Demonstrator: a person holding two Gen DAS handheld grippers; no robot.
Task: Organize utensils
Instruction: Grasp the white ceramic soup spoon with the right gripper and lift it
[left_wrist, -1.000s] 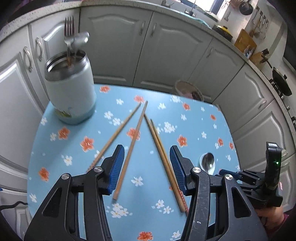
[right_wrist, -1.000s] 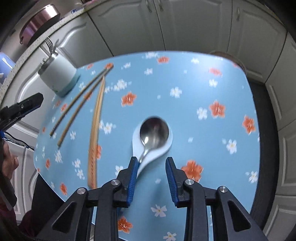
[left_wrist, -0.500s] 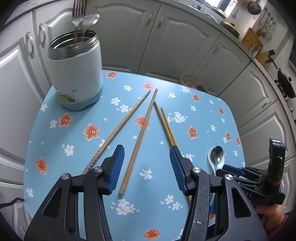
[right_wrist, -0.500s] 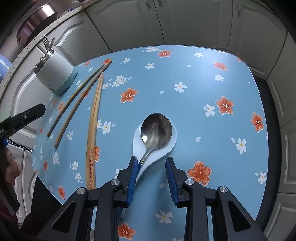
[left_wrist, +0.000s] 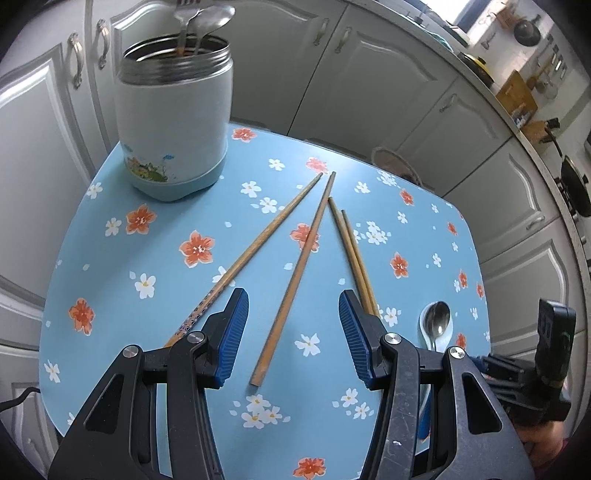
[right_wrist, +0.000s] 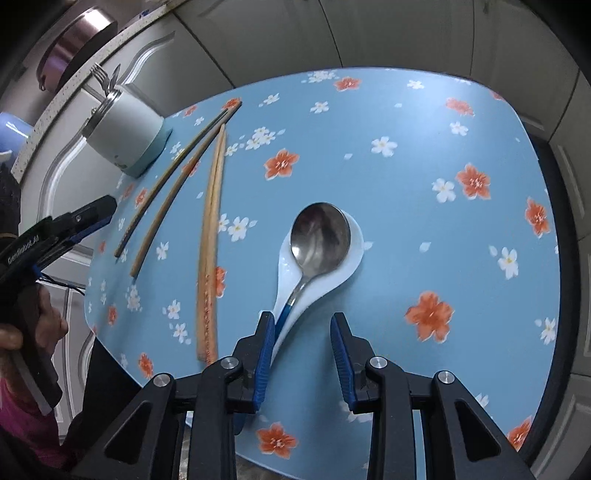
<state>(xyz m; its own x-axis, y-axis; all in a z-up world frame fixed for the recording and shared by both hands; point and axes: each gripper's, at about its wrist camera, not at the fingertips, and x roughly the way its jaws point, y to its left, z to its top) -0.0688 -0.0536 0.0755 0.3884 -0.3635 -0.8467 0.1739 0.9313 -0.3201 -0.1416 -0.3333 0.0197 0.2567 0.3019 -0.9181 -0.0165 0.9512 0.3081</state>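
Several wooden chopsticks (left_wrist: 295, 266) lie spread on the blue flowered table (left_wrist: 147, 258); they also show in the right wrist view (right_wrist: 210, 236). A pale jar with a steel rim (left_wrist: 173, 125) stands at the far left and holds a fork and a spoon (left_wrist: 207, 22). My left gripper (left_wrist: 291, 332) is open, with one chopstick's near end between its fingers. A metal spoon (right_wrist: 319, 240) rests in a white ceramic spoon (right_wrist: 347, 266). My right gripper (right_wrist: 303, 343) is open, its left finger (right_wrist: 267, 339) beside the spoon handles.
Grey kitchen cabinets (left_wrist: 332, 74) surround the small table on the far sides. The jar shows in the right wrist view (right_wrist: 125, 136) at the table's left corner. The table's near edge (right_wrist: 155, 380) lies just under both grippers.
My left gripper has moved lower and forward over the chopsticks, toward the jar. My right gripper has come closer to the two spoons, handles now at its left finger.
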